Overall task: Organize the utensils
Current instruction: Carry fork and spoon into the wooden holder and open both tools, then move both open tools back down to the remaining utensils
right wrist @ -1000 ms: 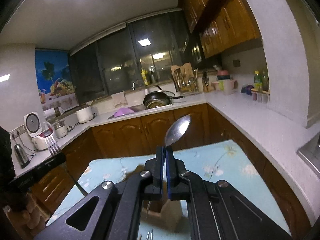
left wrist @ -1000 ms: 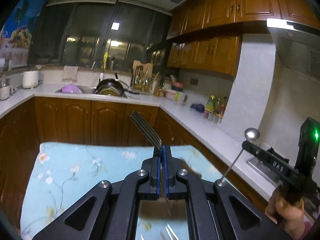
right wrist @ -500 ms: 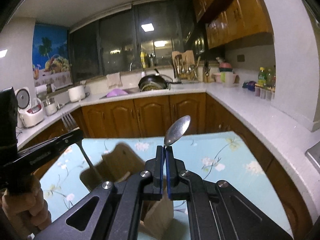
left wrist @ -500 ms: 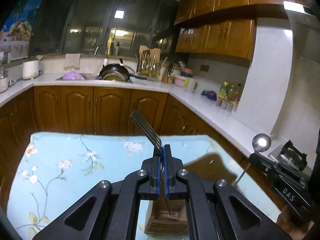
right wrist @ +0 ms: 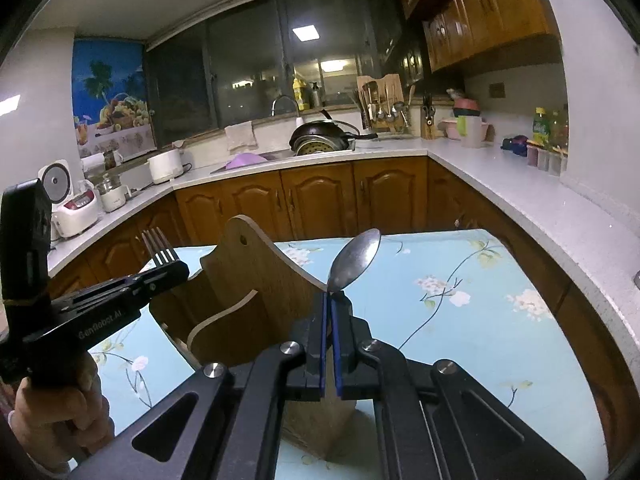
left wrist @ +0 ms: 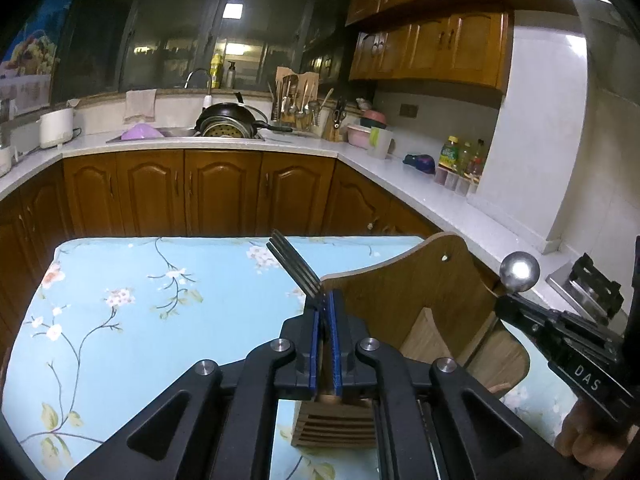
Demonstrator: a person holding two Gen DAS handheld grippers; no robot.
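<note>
My left gripper (left wrist: 325, 308) is shut on a metal fork (left wrist: 294, 266), tines pointing up and away. It also shows in the right wrist view (right wrist: 168, 270) with the fork (right wrist: 158, 246). My right gripper (right wrist: 330, 300) is shut on a metal spoon (right wrist: 356, 258), bowl upward. The spoon bowl (left wrist: 519, 271) shows at the right of the left wrist view. A wooden utensil holder (left wrist: 404, 320) stands on the table below and between both grippers; it also shows in the right wrist view (right wrist: 256, 280).
The table has a light blue floral cloth (left wrist: 160, 300). Brown cabinets (left wrist: 200, 192) and a white L-shaped counter (right wrist: 520, 188) run behind and to the right. A sink with a black pan (left wrist: 228, 120) and a far utensil rack (right wrist: 380, 100) stand on the counter.
Both grippers have tilted downward and come lower over the table. The wooden holder has risen into view under them. Fork and spoon stay held.
</note>
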